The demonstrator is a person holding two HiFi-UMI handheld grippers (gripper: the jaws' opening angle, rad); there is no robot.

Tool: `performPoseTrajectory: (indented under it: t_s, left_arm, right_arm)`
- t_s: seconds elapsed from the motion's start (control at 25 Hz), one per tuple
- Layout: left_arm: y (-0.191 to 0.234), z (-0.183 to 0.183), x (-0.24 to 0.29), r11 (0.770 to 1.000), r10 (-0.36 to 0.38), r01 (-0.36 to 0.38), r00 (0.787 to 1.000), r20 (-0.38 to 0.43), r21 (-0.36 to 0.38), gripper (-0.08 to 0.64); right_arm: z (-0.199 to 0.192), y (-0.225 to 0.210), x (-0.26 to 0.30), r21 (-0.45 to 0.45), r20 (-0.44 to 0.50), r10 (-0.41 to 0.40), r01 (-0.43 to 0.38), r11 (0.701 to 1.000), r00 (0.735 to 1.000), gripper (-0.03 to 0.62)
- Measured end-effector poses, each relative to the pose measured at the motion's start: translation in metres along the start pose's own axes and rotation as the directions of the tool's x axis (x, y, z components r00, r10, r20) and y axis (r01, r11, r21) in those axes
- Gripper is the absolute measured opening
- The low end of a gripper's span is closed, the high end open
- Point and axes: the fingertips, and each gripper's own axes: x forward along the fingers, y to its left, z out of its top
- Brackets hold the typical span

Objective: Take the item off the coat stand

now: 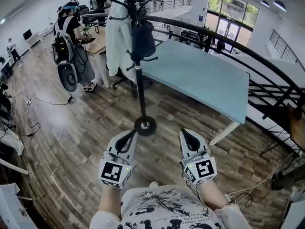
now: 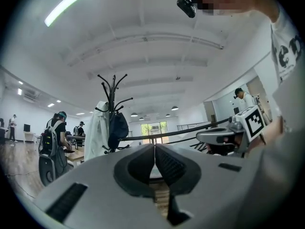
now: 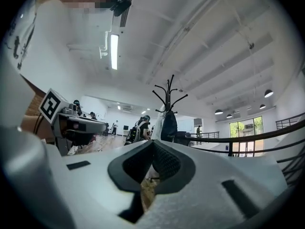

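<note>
A black coat stand (image 1: 139, 80) rises from a round base (image 1: 145, 126) on the wood floor ahead of me. A white coat (image 1: 119, 37) hangs on its left side and a dark bag (image 1: 142, 41) on its front. My left gripper (image 1: 127, 138) and right gripper (image 1: 187, 136) are held low, side by side, just short of the base and well below the hanging items. Both are shut with nothing between the jaws. In the left gripper view the stand (image 2: 112, 94), coat (image 2: 97, 132) and bag (image 2: 117, 128) stand far beyond the shut left gripper (image 2: 154, 149). The right gripper (image 3: 152, 144) points toward the bag (image 3: 168, 125).
A light blue table (image 1: 200, 75) stands right behind the stand. A black railing (image 1: 248, 56) curves along the right. A person with a backpack (image 1: 69, 42) stands at the left by desks. Cables (image 1: 33, 104) lie on the floor at far left.
</note>
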Motion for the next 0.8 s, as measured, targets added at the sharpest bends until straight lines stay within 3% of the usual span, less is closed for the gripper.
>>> performPoseTrajectory:
  t_s: [0.24,0.56,0.8]
  left_arm:
    - [0.063,0.004,0.041,0.998,0.049,-0.049,0.999,-0.007,-0.028,0.005]
    - [0.097,-0.004,0.101,0.996,0.087,-0.087,0.996,-0.020,-0.030,0.005]
    - [0.118,-0.004,0.159,0.981,0.195,-0.195,0.981,-0.009,-0.016,0.005]
  right_arm:
    - [-0.009,-0.013,0.071,0.000,-0.016,0.020,-0.020,1.000,1.000,-0.006]
    - [-0.028,-0.050,0.146,0.024,-0.020,0.078,-0.077,0.997,0.997,-0.006]
    - [-0.032,-0.096,0.211,0.027,0.007,0.173,-0.173,0.985,0.985,-0.006]
